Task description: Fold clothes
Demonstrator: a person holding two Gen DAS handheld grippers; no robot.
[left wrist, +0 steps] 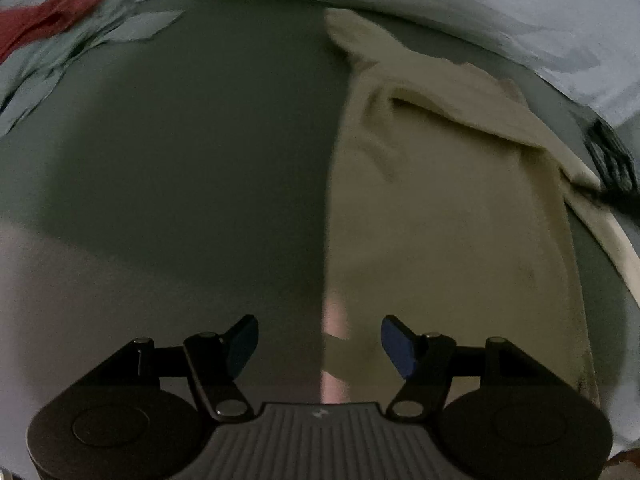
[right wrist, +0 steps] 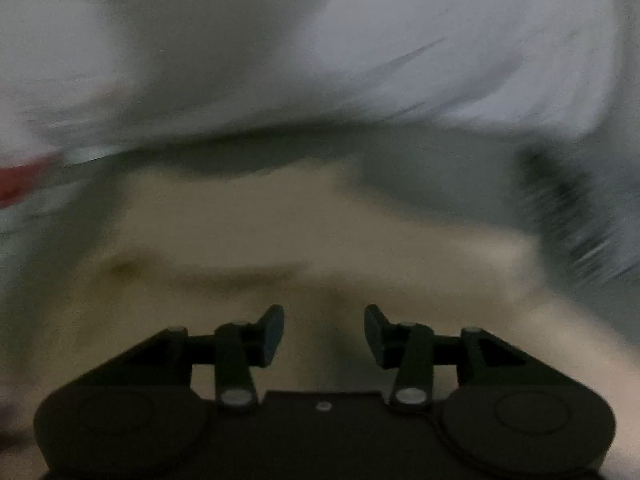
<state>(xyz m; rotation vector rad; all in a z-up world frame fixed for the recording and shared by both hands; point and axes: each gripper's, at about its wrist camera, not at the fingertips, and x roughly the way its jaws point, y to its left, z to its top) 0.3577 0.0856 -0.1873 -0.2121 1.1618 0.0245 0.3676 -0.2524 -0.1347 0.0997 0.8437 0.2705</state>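
Left wrist view: left gripper is held w/ jaws apart, nothing between them, right over the straight edge of the cream cloth, prob. so that edge can be grabbed. Cloth is laid flat on the dark green surface; a red cloth is far off. Right wrist view: blurry. Right gripper is seen w/ jaws apart, empty, above the cream cloth, prob. let go after a fold.
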